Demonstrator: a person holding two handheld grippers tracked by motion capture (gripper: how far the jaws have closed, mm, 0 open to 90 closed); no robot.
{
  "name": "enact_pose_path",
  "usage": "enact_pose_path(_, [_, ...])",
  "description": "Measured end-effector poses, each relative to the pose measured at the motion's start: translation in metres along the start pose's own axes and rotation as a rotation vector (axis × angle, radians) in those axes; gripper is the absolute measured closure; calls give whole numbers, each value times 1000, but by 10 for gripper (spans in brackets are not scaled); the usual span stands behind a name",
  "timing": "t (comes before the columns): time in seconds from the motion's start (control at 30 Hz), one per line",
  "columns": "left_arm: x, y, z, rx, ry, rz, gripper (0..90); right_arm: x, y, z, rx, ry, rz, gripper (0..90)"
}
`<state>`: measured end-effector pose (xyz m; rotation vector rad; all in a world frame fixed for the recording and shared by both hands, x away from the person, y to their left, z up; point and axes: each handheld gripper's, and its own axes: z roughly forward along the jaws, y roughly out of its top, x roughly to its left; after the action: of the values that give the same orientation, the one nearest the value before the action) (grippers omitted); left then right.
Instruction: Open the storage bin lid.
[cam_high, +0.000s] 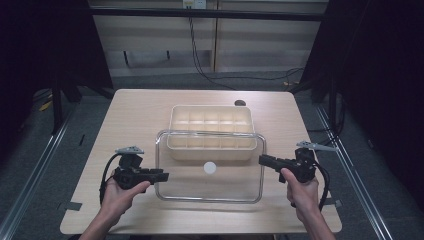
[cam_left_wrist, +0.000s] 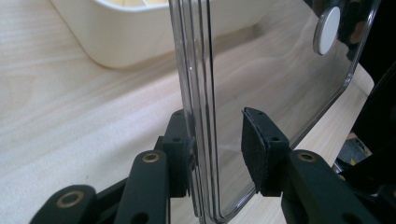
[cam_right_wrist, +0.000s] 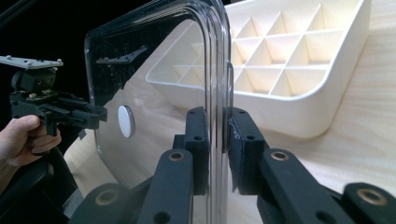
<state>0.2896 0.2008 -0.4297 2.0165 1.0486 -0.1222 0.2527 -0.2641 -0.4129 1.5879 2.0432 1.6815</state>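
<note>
One clear lid (cam_high: 210, 167) lies between two tongs. The right tongs (cam_right_wrist: 217, 130) clamp its right edge. The left tongs (cam_left_wrist: 217, 144) straddle its left edge, one pad touching, the other standing off, so they are slightly open. Behind and partly under the lid, one cream tray (cam_high: 210, 126) of empty compartments sits on the worktop (cam_high: 135, 110).

Both matte black two-jaw grippers, left (cam_high: 161, 176) and right (cam_high: 263, 160), are carrying grey three-cornered plates, brass-ringed pivots, small screws and black cables; the person's forearms are showing bare, sleeves apparently absent.
</note>
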Motion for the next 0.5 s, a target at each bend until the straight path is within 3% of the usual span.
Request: enact_pose_path(0.5, [-3, -26, 9, 44, -22, -47, 642, -2, -29, -2, 44, -18, 46, 789])
